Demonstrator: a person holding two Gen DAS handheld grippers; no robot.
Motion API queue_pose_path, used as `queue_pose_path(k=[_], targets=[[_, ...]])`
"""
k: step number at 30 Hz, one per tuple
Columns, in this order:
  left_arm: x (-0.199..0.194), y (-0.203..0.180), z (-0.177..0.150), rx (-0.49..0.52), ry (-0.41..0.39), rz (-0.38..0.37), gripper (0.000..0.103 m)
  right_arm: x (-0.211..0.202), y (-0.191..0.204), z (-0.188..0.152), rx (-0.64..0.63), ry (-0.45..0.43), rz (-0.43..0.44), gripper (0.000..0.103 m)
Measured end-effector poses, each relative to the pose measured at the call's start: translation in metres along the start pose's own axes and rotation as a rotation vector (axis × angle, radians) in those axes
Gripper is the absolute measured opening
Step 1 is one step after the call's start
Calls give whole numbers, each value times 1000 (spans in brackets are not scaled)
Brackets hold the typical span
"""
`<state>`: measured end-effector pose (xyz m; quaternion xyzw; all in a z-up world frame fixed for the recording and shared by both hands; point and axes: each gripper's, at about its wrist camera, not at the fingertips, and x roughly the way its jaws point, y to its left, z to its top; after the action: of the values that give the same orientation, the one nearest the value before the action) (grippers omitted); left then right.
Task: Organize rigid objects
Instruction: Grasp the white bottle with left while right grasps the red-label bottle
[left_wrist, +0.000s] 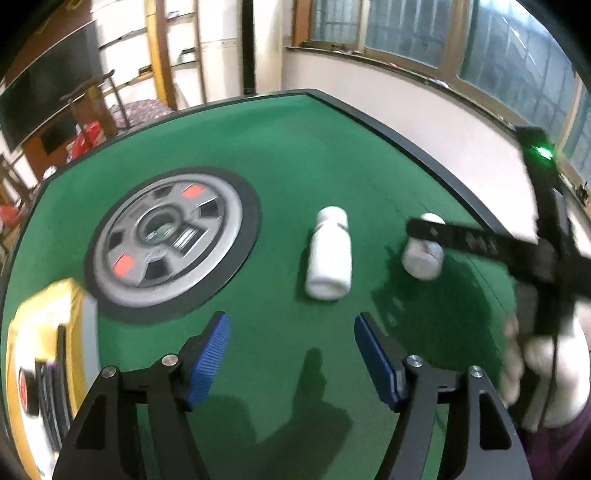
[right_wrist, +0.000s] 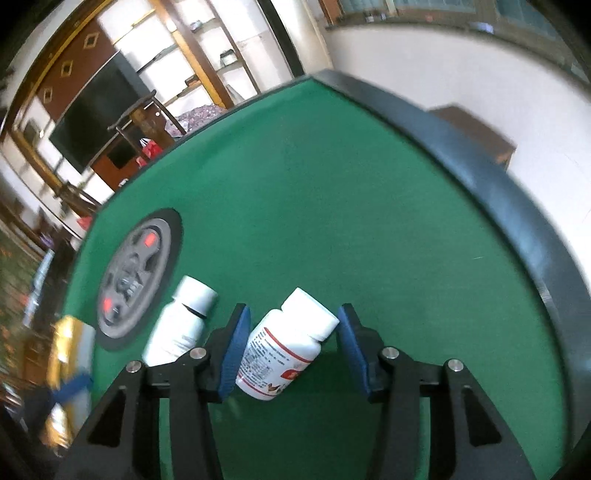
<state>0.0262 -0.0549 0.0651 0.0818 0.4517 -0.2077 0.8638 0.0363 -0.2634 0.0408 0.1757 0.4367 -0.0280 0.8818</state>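
The right gripper (right_wrist: 291, 349) straddles a labelled white pill bottle (right_wrist: 286, 350) lying on the green desk (right_wrist: 332, 184) — pads near it, not clearly clamped. The left gripper (left_wrist: 291, 363) hangs open and empty, the plain white bottle (left_wrist: 328, 254) lying ahead. Next: squeeze and lift. Open felt beyond — the desk edge curves round on the right.

Home living room, wall television (right_wrist: 92, 118), wooden shelving (right_wrist: 207, 62), green-felt table (right_wrist: 332, 184)
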Motion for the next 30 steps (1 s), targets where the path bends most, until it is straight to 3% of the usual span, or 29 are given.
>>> queue_pose_path(k=[2,6,8,10,11,12,13,23,28,30], targets=[[14,-11,13,33,5,-5,73,-2,-7,-4,0,-27,-1,49],[44,-27,36,100,8,57,73,0,-30,-5,105,-29,119,51],[58,-33,42,130,19,86,73,-8,-36,-3,126,-68,131,51],[69,-35,43,137,39,84,73,-15,-40,-2,147,-103,143,58],[71,-35,41,133,48,81,60,-18,-41,-2,157,-118,150,59],[71,-36,39,130,51,73,40,-19,-40,-2,154,-122,145,59],[69,-35,38,122,48,58,36,-19,-39,-2,147,-117,138,59],[18,-9,0,1,1,35,36,-13,-17,-9,74,-69,117,59],[-28,-1,-20,-15,-65,89,36,-2,1,-16,26,-3,8,56],[-42,2,-29,-29,-83,103,36,1,10,-18,-14,1,-14,48]])
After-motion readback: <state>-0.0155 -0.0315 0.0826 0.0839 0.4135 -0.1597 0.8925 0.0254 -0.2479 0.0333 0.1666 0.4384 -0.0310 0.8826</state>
